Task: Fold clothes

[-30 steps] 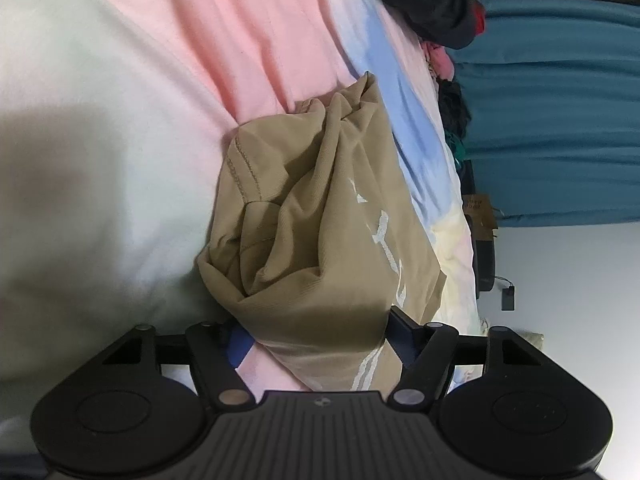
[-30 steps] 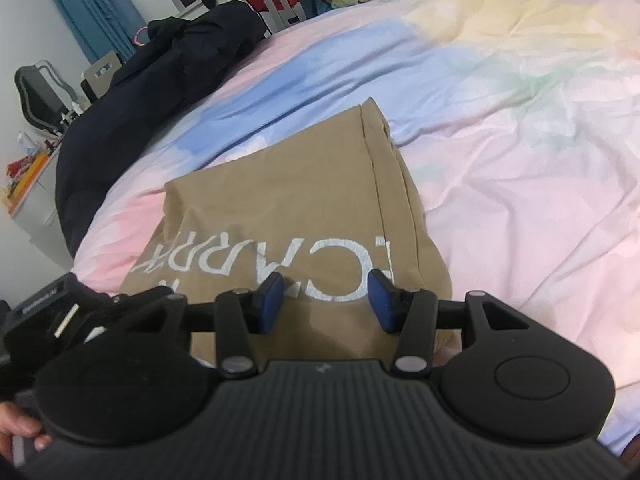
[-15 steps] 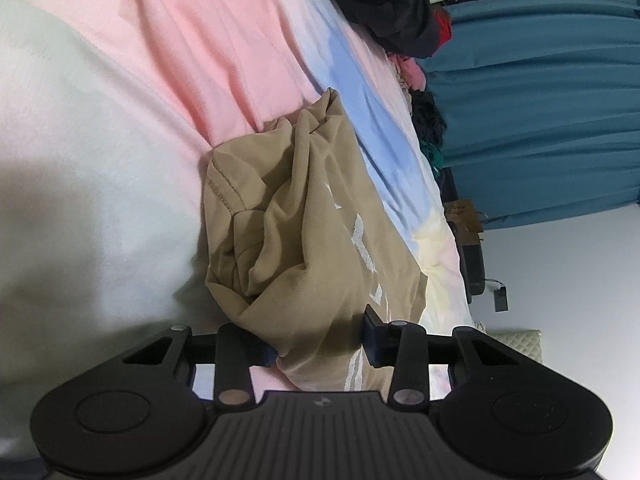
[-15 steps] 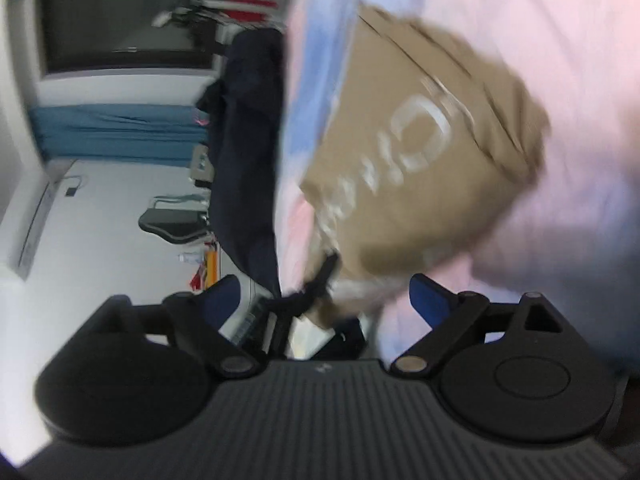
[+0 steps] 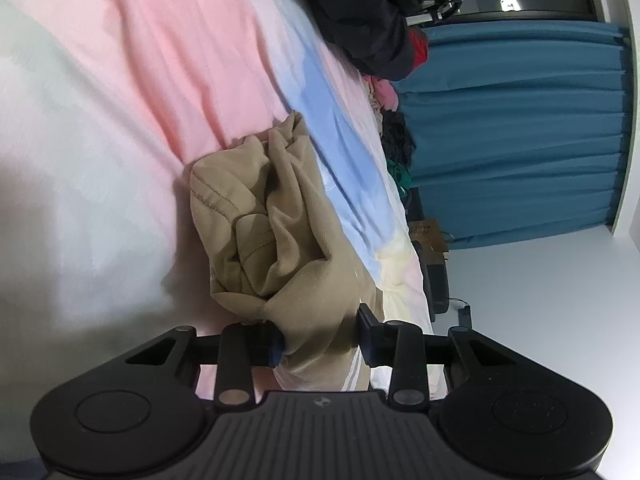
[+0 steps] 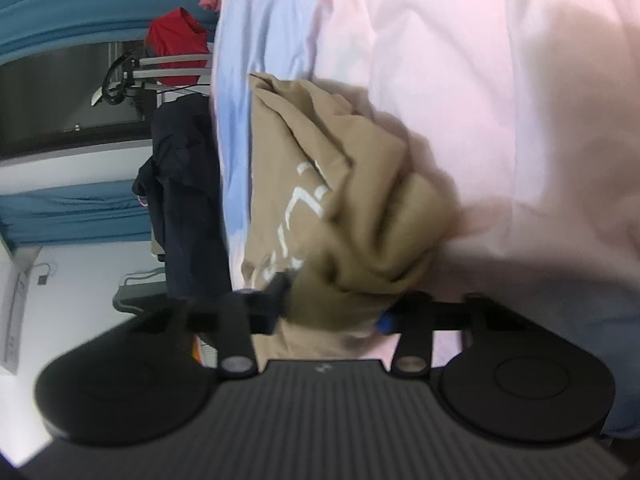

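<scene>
We note: tan garment point(image 5: 288, 240), white lettering, centre frame. Bedsheet point(image 5: 120, 100) pastel patches: pink, blue, yellow, white. Curtain point(image 5: 520, 140) teal, right. Dark navy clothing point(image 5: 360, 12) top. Gripper pads point(image 5: 276, 346) blue.

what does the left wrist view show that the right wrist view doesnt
Left wrist only: the stitched hem of the tan garment and a brown paper bag.
Right wrist only: the garment's white lettering, a red cloth on a rack.
Both: each pair of tongs, left and right, closing on bunched tan fabric; pastel bedsheet; blue curtain.
</scene>
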Motion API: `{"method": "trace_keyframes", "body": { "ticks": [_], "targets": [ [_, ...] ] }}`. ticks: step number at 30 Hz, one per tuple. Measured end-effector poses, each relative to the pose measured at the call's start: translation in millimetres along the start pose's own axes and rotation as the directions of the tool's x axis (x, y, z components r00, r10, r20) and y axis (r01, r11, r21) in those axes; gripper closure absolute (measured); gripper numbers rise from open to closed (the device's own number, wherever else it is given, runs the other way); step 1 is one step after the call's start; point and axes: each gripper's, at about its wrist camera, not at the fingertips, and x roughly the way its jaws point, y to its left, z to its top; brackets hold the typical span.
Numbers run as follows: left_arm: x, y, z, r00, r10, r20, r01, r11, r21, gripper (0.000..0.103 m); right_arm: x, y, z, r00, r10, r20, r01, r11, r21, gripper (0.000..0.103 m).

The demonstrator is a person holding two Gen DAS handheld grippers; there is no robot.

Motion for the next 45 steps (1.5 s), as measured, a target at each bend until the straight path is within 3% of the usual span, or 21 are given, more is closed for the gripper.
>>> {"method": "trace_keyframes", "body": {
  "ticks": [7,11,18,21,25,31,34,36,41,45],
  "targets": [
    [-26.4,-45.2,-9.1,1.000,0.006,-0.010,-0.006,1.000,0.011,0.068,-38.7,31.8,-15.2,0.998,0.035,0.051,-0.030,0.995,-0.092,0.078],
    [-26.7,-98.1,-18.4,0.998,0.042,-0.041,-0.040,0.998,0.041,0.068,-68.1,42.4,-10.8,0.996,0.069,0.055,-0.067,0.997,-0.035,0.081],
    [42.3,-209.7,-41.2,0.985,0.015,-0.175,0.012,0.988,0.151,0.070,-140.5,81.8,45.6,0.964,0.149,0.219,-0.139,0.988,-0.061,0.082],
    [90.9,-258.5,-58.3,0.976,-0.014,-0.215,0.052,0.984,0.173,0.071,-169.9,103.0,85.9,0.941,0.151,0.303,-0.129,0.987,-0.091,0.082],
    [168.9,-322.2,-82.5,0.954,-0.094,-0.286,0.144,0.977,0.159,0.071,-209.6,136.2,148.0,0.890,0.145,0.431,-0.083,0.984,-0.158,0.082],
    [260.6,-393.3,-113.4,0.929,-0.194,-0.315,0.287,0.916,0.281,0.071,-248.2,168.5,217.8,0.810,0.143,0.569,0.027,0.960,-0.280,0.082],
    [295.5,-383.6,-133.1,0.936,-0.180,-0.303,0.291,0.880,0.375,0.070,-241.2,146.8,236.6,0.795,0.110,0.597,0.079,0.956,-0.281,0.082],
    [316.8,-357.2,-144.4,0.936,-0.133,-0.325,0.266,0.875,0.406,0.070,-230.4,113.5,242.3,0.798,0.057,0.600,0.121,0.960,-0.253,0.082],
    [342.8,-253.6,-160.7,0.918,0.034,-0.395,0.156,0.884,0.440,0.071,-184.1,24.2,237.7,0.854,-0.116,0.507,0.203,0.972,-0.120,0.082],
    [340.0,-193.0,-169.3,0.895,0.096,-0.436,0.131,0.877,0.462,0.070,-166.3,-25.8,208.2,0.869,-0.159,0.468,0.227,0.970,-0.091,0.082]
  ]
}}
